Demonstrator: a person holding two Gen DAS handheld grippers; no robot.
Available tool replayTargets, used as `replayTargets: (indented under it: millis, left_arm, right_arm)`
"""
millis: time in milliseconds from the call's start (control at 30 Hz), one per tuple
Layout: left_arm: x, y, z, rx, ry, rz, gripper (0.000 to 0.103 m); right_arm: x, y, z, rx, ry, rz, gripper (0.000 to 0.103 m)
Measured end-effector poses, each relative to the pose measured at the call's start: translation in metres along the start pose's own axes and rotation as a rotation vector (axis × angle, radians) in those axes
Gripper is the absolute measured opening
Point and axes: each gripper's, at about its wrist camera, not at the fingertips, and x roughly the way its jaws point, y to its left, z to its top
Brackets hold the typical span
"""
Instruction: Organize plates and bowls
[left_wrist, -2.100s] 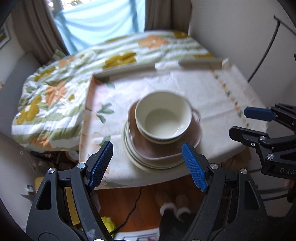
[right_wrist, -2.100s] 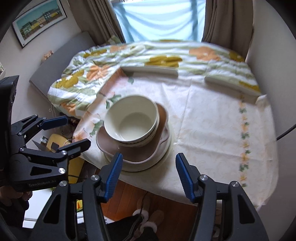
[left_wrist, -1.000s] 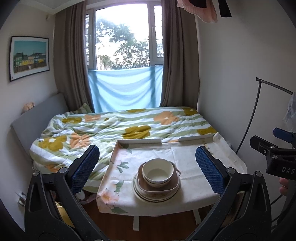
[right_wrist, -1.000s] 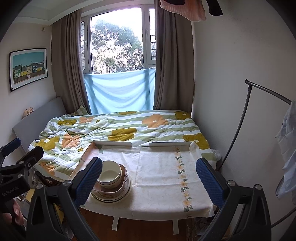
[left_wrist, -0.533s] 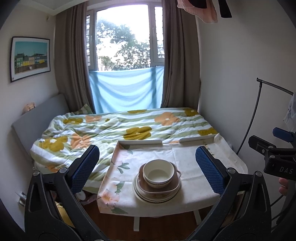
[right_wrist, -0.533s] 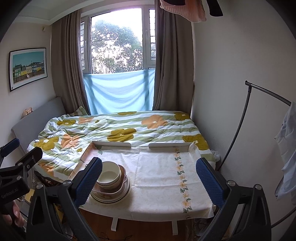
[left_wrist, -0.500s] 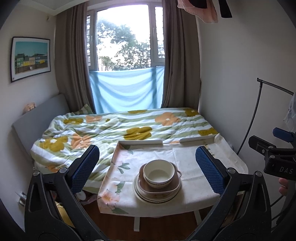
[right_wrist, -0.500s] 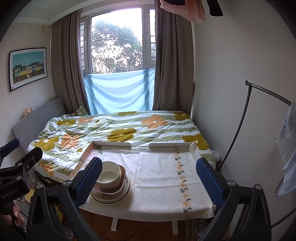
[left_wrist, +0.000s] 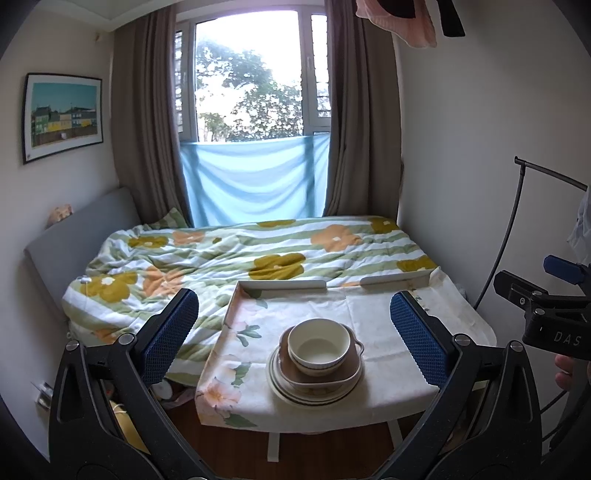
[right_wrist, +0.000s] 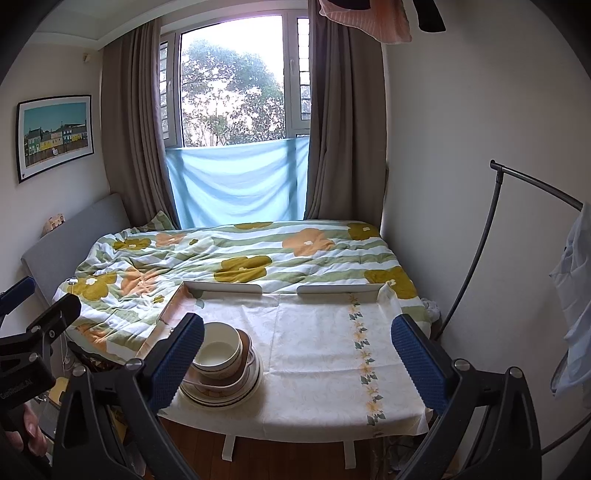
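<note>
A cream bowl (left_wrist: 318, 345) sits in a brown square dish (left_wrist: 347, 374) on a stack of round plates (left_wrist: 291, 393), near the front left of the cloth-covered table (left_wrist: 384, 325). The same bowl (right_wrist: 218, 349) and plates (right_wrist: 243, 391) show in the right wrist view. My left gripper (left_wrist: 295, 339) is open and empty, held back from the table and facing the stack. My right gripper (right_wrist: 297, 350) is open and empty, also held back, with the stack behind its left finger (right_wrist: 177, 358).
A bed with a flowered quilt (left_wrist: 236, 254) lies behind the table, under a window (left_wrist: 251, 74) with curtains. A metal clothes rail (right_wrist: 517, 221) with hanging clothes stands at the right wall. Wooden floor (right_wrist: 288, 454) shows below the table's front edge.
Over two seconds both grippers pulled far back from just above the stack and opened wider. In the last half second nothing has visibly moved.
</note>
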Motion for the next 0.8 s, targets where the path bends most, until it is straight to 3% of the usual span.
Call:
replayTargets:
  millis: [800]
  left_arm:
    - [-0.0001, -0.0008, -0.0009, 0.002, -0.008, 0.011, 0.103]
  right_arm:
    - [0.0057, -0.0021, 0.0017, 0.0, 0.003, -0.005, 0.101]
